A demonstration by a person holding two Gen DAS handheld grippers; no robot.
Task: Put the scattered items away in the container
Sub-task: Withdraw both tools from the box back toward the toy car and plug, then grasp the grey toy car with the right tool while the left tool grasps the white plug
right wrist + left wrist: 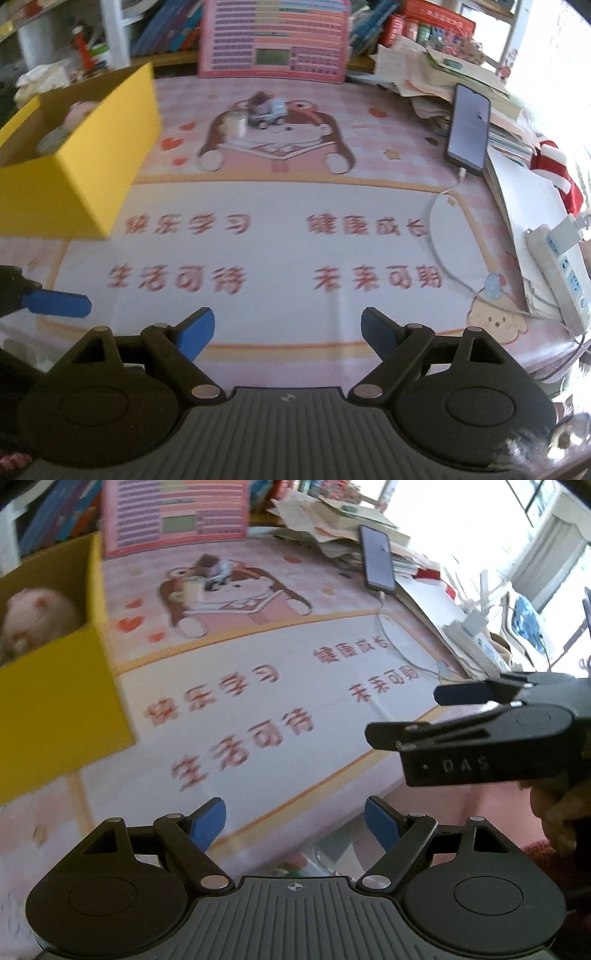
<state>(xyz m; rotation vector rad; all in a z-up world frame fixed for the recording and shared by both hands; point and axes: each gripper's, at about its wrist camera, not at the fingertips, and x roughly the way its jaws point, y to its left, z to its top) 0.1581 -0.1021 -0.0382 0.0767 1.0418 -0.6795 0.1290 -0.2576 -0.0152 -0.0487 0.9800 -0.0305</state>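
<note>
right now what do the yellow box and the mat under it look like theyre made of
Yellow box: probably cardboard, matte yellow outside with plain brown inner walls and thin folded edges. Desk mat: likely soft plastic, smooth with a slight sheen and printed cartoon art.

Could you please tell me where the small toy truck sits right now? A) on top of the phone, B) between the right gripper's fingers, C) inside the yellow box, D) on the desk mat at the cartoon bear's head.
D: the toy truck stands on the desk mat at the printed bear's head, apart from the yellow box and the phone; the right gripper is open and empty.
</note>
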